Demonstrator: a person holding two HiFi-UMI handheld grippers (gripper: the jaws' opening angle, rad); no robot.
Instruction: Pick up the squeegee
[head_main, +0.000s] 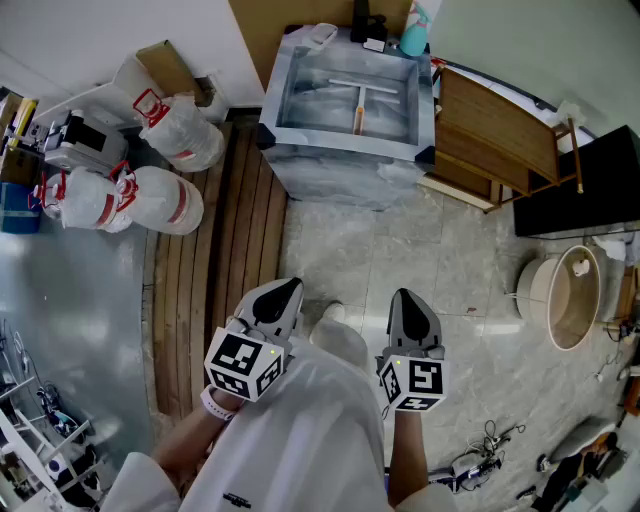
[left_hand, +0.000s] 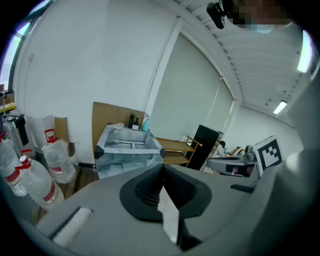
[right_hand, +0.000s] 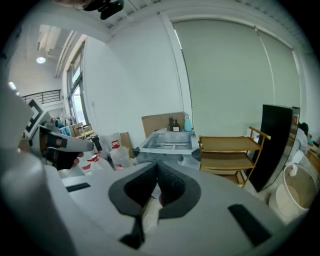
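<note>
Tiled floor underfoot, with a strip of wooden slats out beyond the left tongs (head_main: 285, 293) and big plastic water bottles (head_main: 165, 200) further off to their left. Left tongs held low, closed tight on nothing. Well ahead, between the lines of the two tongs, a steel tub (head_main: 340, 165) raised off the floor; squeegee (head_main: 358, 105) flat on its bottom, untouched. Blade crosswise at the far end, handle running straight back toward the tongs, so offers its end first. Sits slightly to the right tongs' side of the middle, hence probably the shorter reach for them, though not by much. Right tongs (head_main: 408, 300) likewise pressed together and empty; must part before any grasp. Off to their right, a wooden rack (head_main: 490, 140), then a round bucket (head_main: 527, 290).
</note>
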